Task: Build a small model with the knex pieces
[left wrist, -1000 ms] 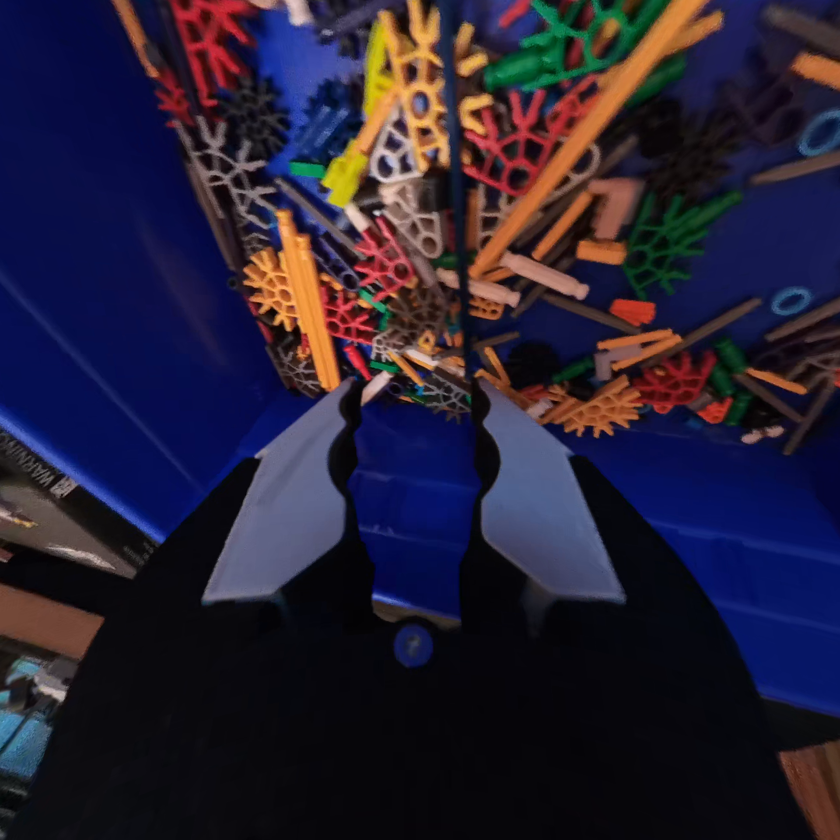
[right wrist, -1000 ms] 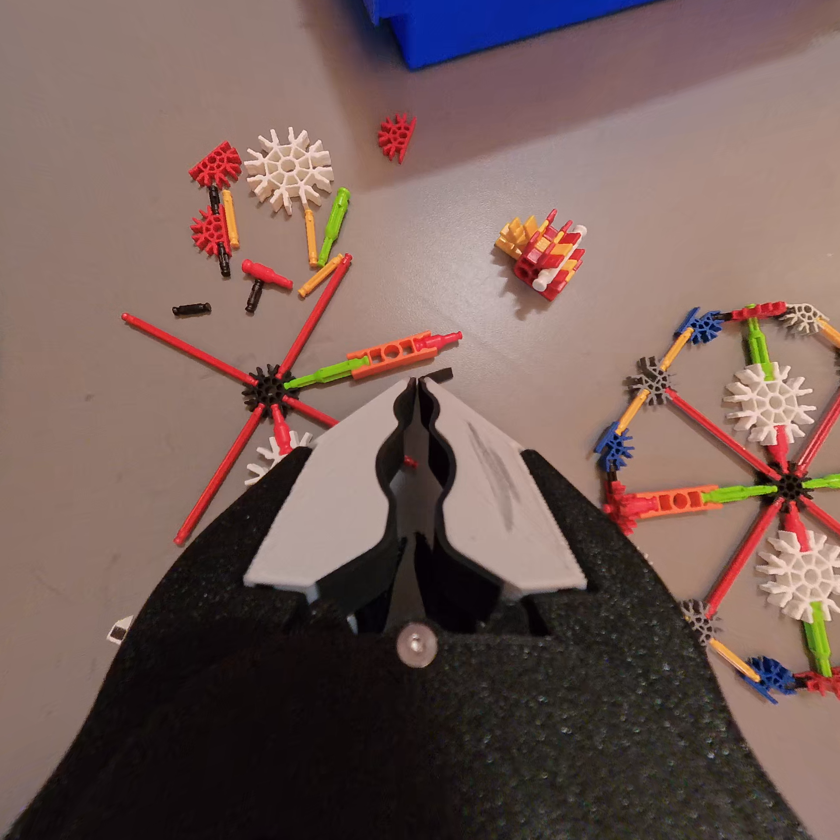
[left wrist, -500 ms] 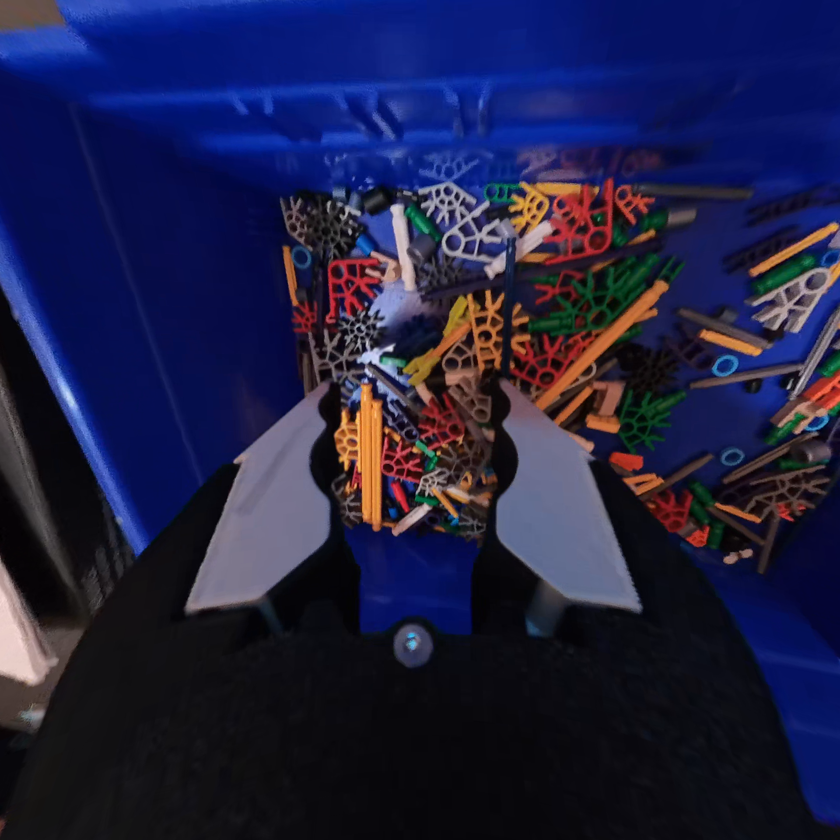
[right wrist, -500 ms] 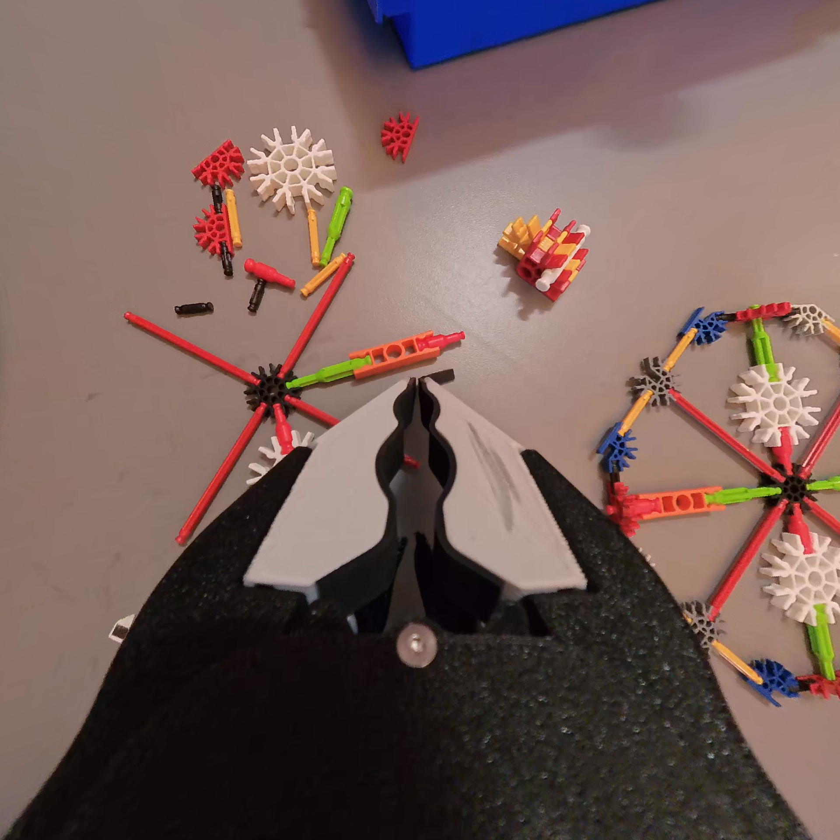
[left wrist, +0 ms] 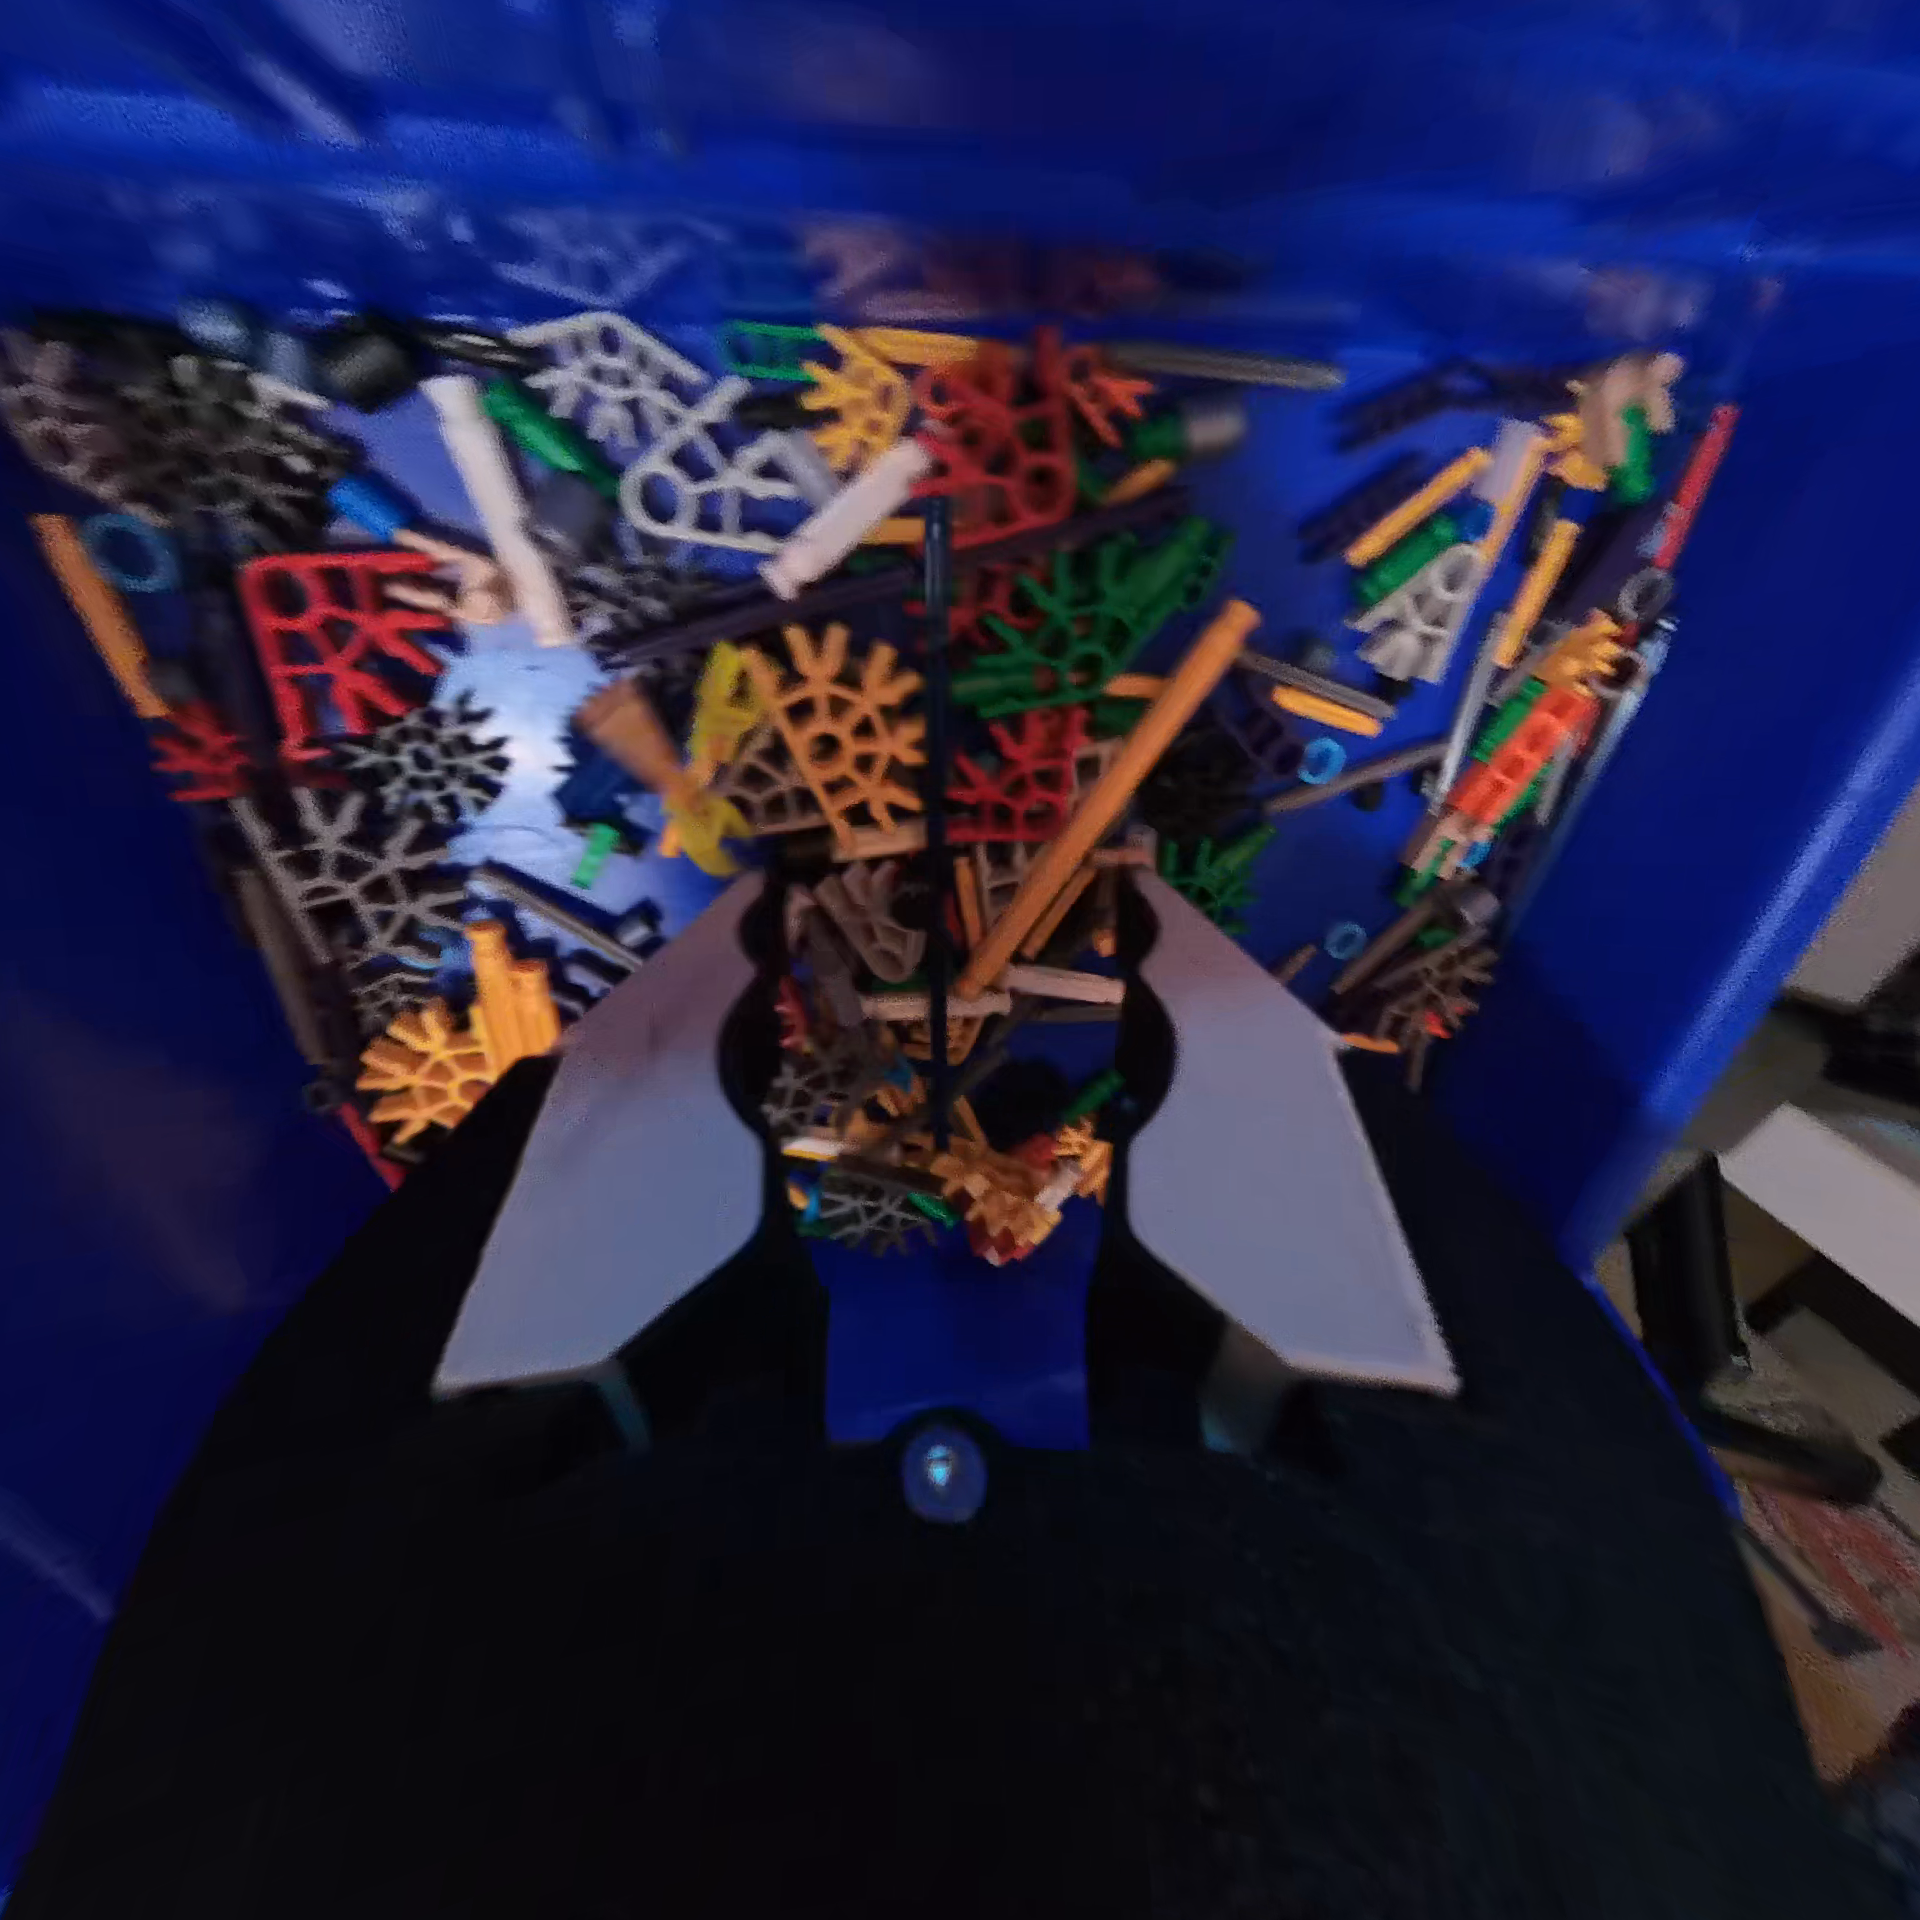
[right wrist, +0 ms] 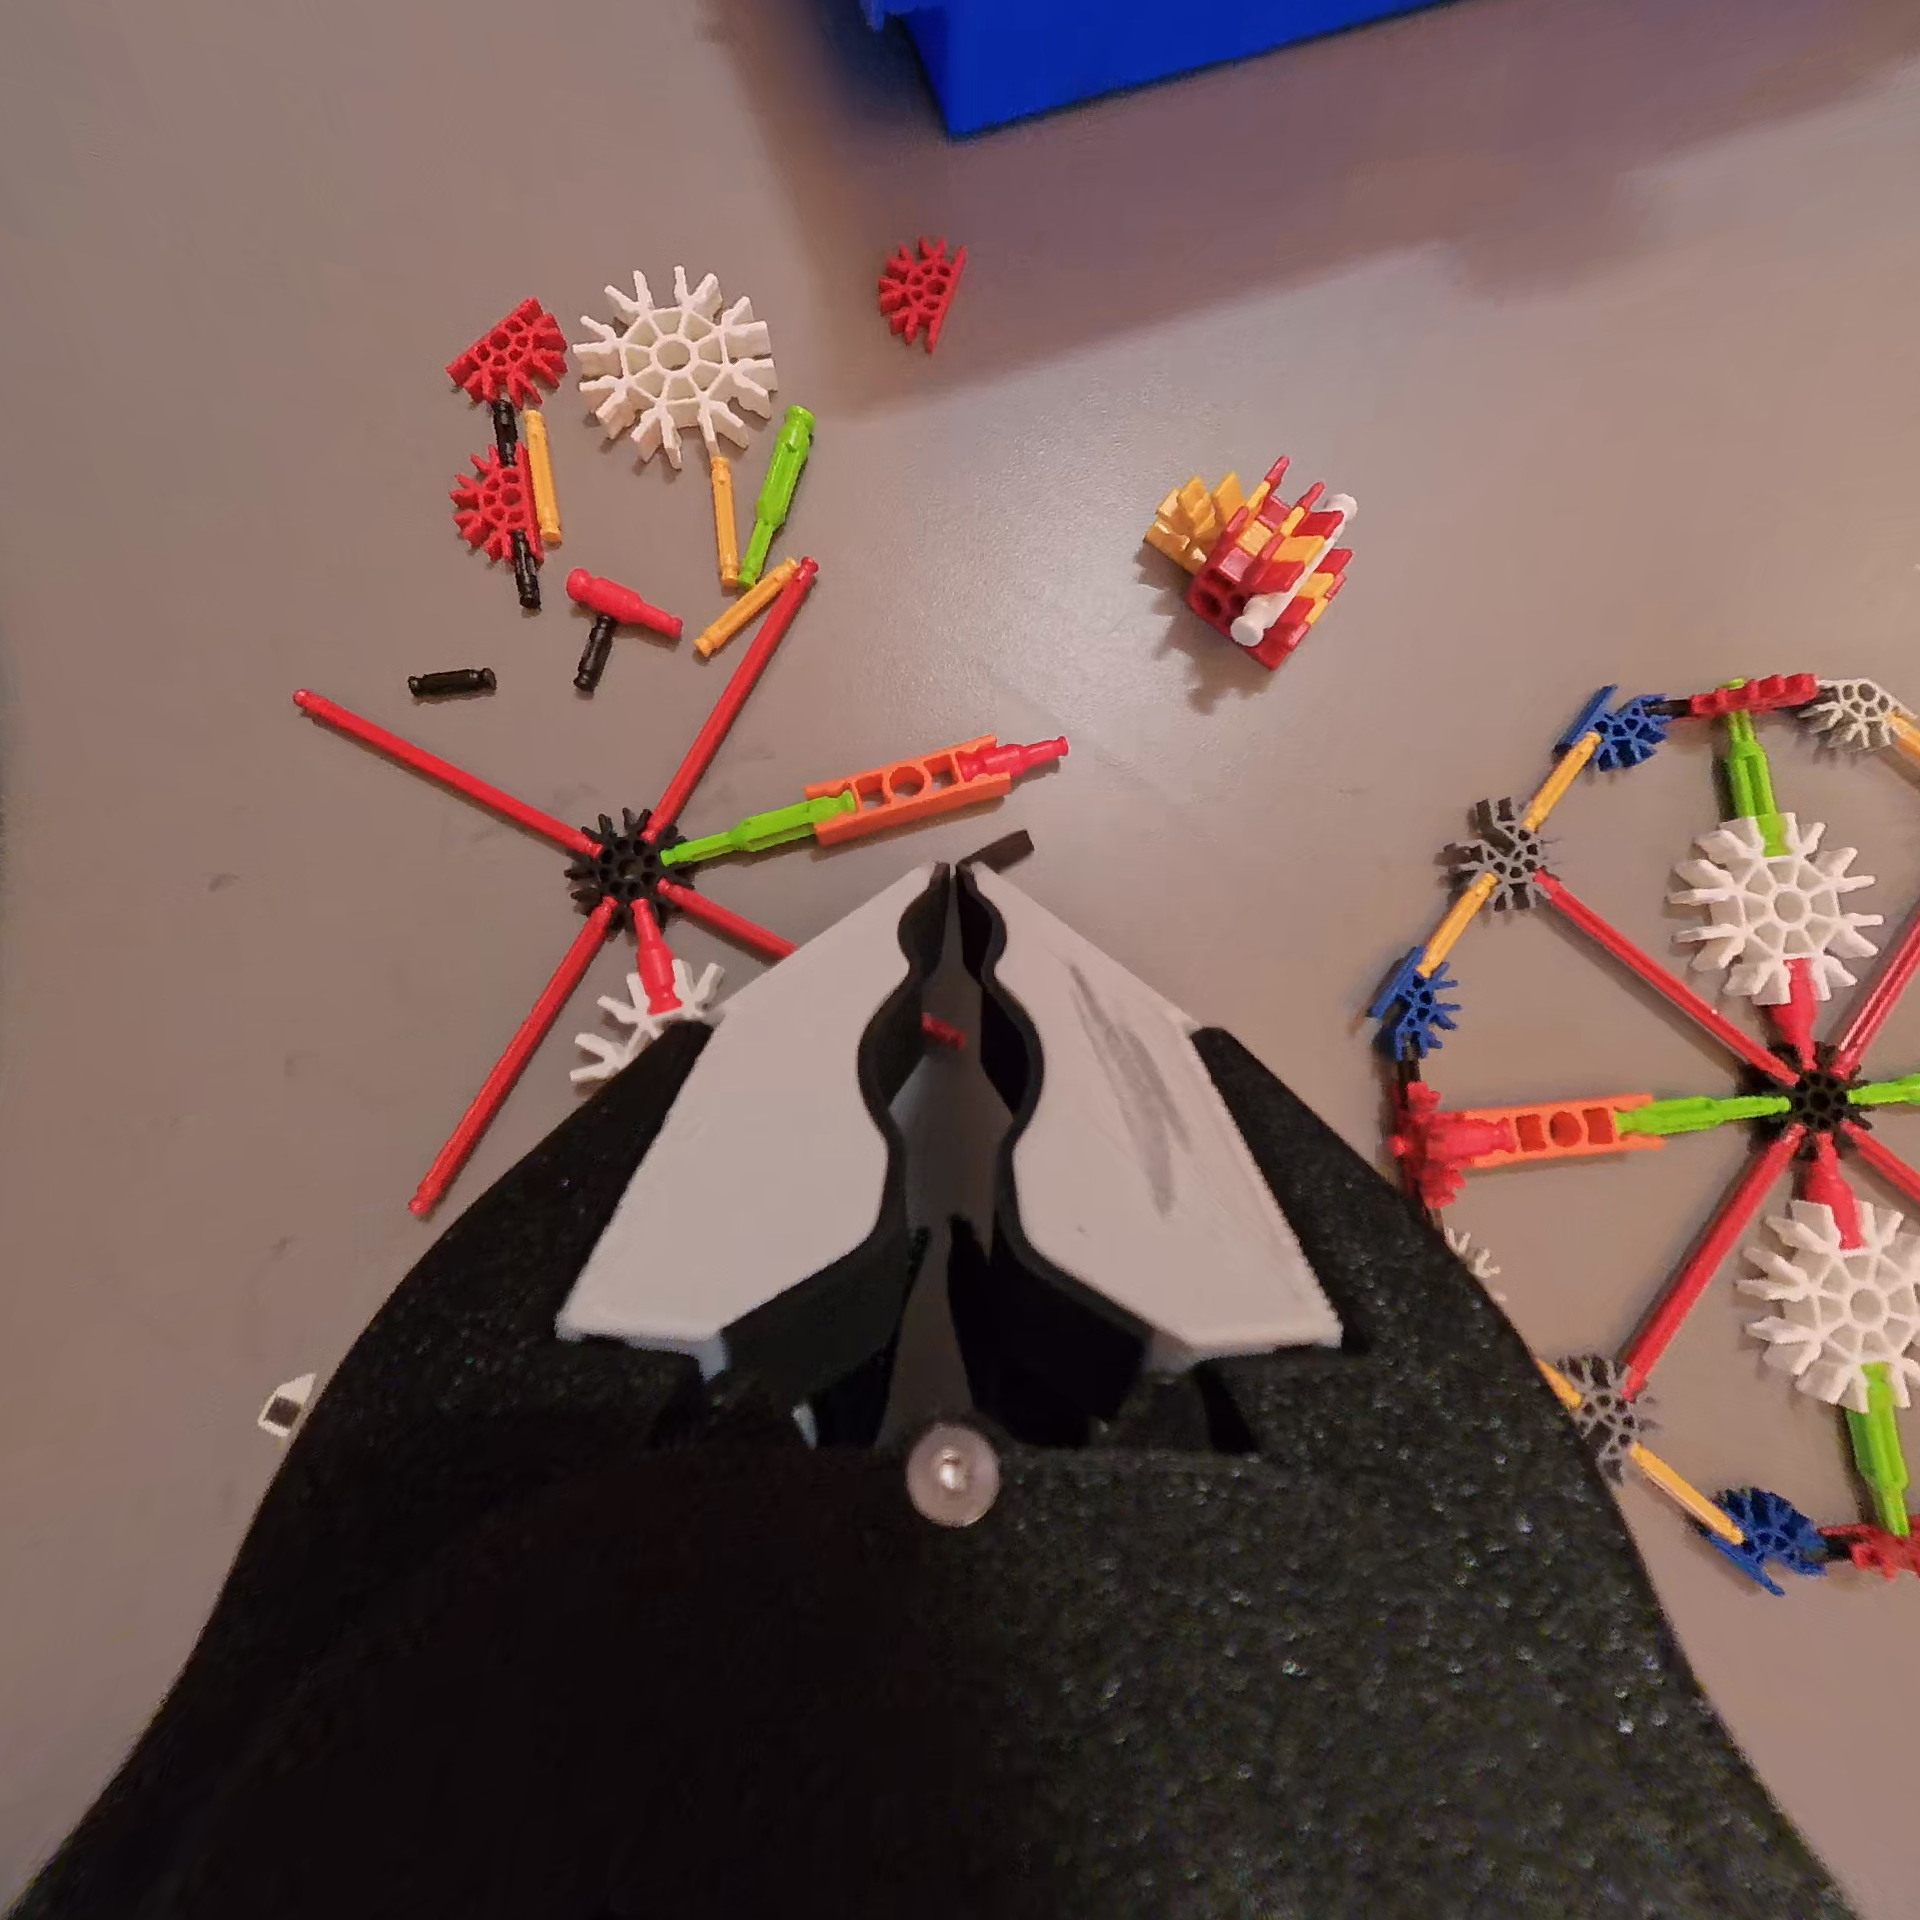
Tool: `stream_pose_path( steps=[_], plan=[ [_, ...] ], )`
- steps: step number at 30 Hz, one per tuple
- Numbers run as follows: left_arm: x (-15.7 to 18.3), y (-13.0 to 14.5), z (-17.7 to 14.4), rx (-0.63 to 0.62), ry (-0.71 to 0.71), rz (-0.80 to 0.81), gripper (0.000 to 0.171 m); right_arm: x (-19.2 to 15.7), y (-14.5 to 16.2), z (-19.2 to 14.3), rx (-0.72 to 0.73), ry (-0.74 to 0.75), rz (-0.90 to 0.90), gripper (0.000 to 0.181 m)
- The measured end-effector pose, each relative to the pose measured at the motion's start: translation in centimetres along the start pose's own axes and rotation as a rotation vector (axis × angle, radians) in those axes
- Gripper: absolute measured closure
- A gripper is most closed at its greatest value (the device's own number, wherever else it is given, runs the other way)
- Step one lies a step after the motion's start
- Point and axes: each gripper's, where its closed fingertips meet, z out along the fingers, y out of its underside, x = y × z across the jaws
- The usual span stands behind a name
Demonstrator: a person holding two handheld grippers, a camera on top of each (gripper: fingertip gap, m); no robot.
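Observation:
My left gripper is open and empty, hanging over a blue bin full of loose rod-and-connector toy pieces. A thin dark rod runs straight up the gap between its fingers, touching neither. My right gripper is shut just above a grey table. A small black tab sticks out at its tips; I cannot tell if it is a held piece. Just ahead lies a black hub with red spokes carrying a green and orange arm.
A finished spoked wheel lies at the right. A red and yellow connector stack, a white snowflake connector, red connectors and short rods lie ahead. The blue bin's corner is at the far edge. Room floor shows at the right of the left wrist view. Spacing between my two grippers at the tips: around 30 centimeters. My right gripper is the nearer one to the white snowflake connector: about 11 centimeters, against 20 centimeters.
My left gripper has swung across the bin and now sits nearer the pile, with the dark rod centred between its fingers. The right gripper has barely moved.

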Motion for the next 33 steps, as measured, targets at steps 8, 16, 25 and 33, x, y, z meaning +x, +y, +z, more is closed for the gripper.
stream_pose_path(
  steps=[8, 16, 25, 33],
  plan=[
    [-3.9, -4.7, -2.7, 0.241, -0.196, 0.005, 0.080, 0.0, 0.1, 0.0, -0.004, 0.001, -0.003, 0.180],
    [-3.5, -4.8, 0.0, 0.189, -0.111, -0.004, 0.081, 0.0, 0.2, 0.0, -0.002, -0.002, 0.000, 0.180],
    [-4.9, -6.4, -2.6, 0.318, -0.217, 0.016, 0.107, 0.0, 0.1, 0.0, 0.002, -0.007, 0.005, 0.181],
    [-5.1, -6.4, -0.8, 0.252, -0.171, 0.009, 0.090, 0.0, 0.2, -0.1, -0.001, -0.004, 0.002, 0.180]
  ],
)
